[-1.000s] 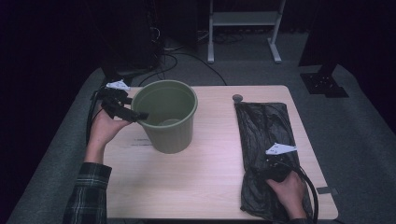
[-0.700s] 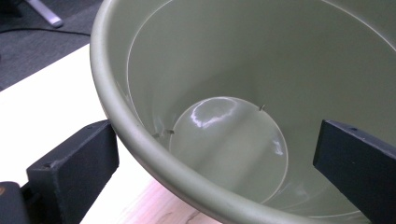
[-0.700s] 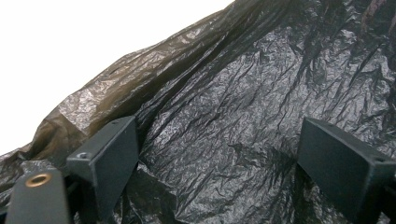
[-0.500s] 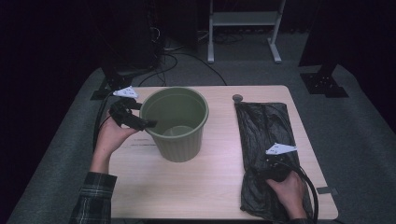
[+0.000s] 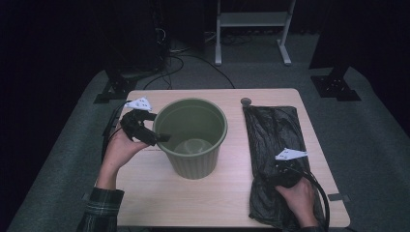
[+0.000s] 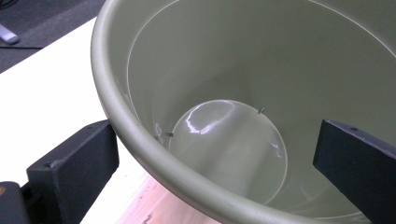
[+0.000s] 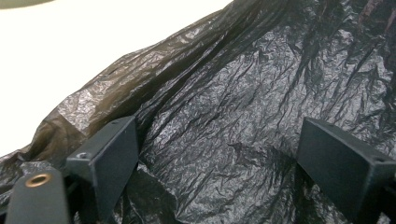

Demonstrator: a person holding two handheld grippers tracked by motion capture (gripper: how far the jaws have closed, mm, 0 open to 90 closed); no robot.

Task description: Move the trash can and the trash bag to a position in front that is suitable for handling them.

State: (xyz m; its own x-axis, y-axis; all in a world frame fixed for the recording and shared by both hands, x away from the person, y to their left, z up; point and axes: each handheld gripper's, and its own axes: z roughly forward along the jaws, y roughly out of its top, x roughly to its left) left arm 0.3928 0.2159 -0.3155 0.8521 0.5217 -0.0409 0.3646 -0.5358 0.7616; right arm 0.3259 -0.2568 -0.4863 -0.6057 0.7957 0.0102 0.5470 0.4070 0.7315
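A green plastic bucket (image 5: 194, 163) stands upright and empty in the middle of the wooden table (image 5: 159, 198). My left gripper (image 5: 162, 137) is open at the bucket's left rim, one jaw outside the wall and the other inside. In the left gripper view the bucket rim (image 6: 140, 140) runs between the wide jaws of the left gripper (image 6: 217, 140), close to the outer one. A crumpled black trash bag (image 5: 273, 128) lies flat along the table's right side. My right gripper (image 5: 270, 181) hovers open over the bag's near end. The bag (image 7: 243, 93) lies beyond the spread jaws of the right gripper (image 7: 215, 149).
A small round dark object (image 5: 246, 101) sits at the table's far edge by the bag's top. Stand feet (image 5: 111, 89) and cables (image 5: 193, 60) lie on the floor behind the table. Bare wood stretches in front of the bucket.
My left gripper and the bucket have shifted together to the right and toward the person. The right gripper and the bag have stayed put.
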